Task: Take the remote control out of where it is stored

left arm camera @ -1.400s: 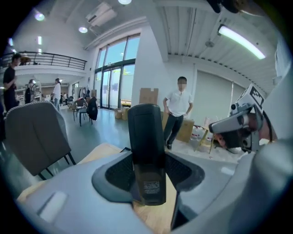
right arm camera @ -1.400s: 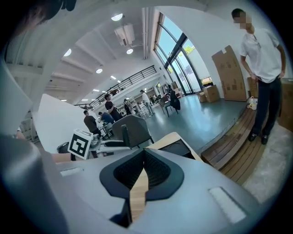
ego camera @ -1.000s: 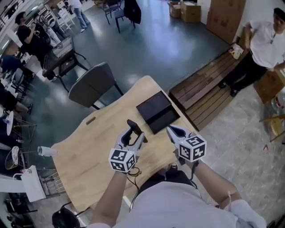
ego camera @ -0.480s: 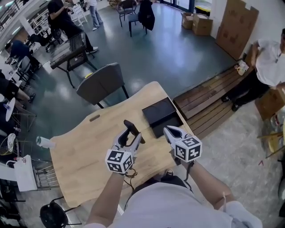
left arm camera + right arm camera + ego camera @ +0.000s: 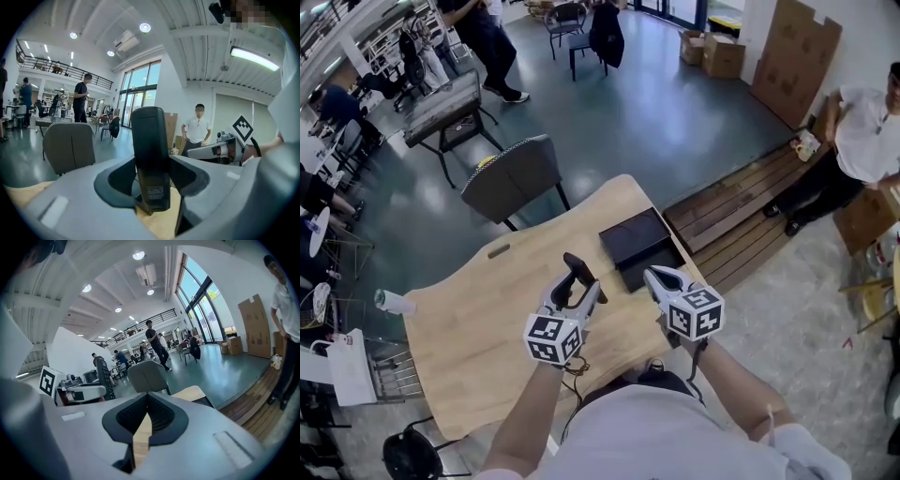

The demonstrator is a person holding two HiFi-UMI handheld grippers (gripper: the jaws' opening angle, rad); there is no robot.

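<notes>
A black remote control (image 5: 576,272) (image 5: 150,154) stands up between the jaws of my left gripper (image 5: 582,290), which is shut on its lower part above the wooden table (image 5: 487,319). In the left gripper view the remote rises upright from the jaws, its label side facing the camera. My right gripper (image 5: 657,279) hovers to the right of it, jaws shut with nothing between them (image 5: 146,420). A black flat box (image 5: 639,244) lies on the table's far right corner, just beyond both grippers.
A grey chair (image 5: 514,173) stands at the table's far side. A wooden bench (image 5: 741,202) runs to the right of the table. A person in a white shirt (image 5: 872,122) stands at the far right. Cardboard boxes (image 5: 792,52) lean at the back wall.
The head view has shifted slightly; the grippers and the held remote keep nearly the same place over the table. People in the background have walked.
</notes>
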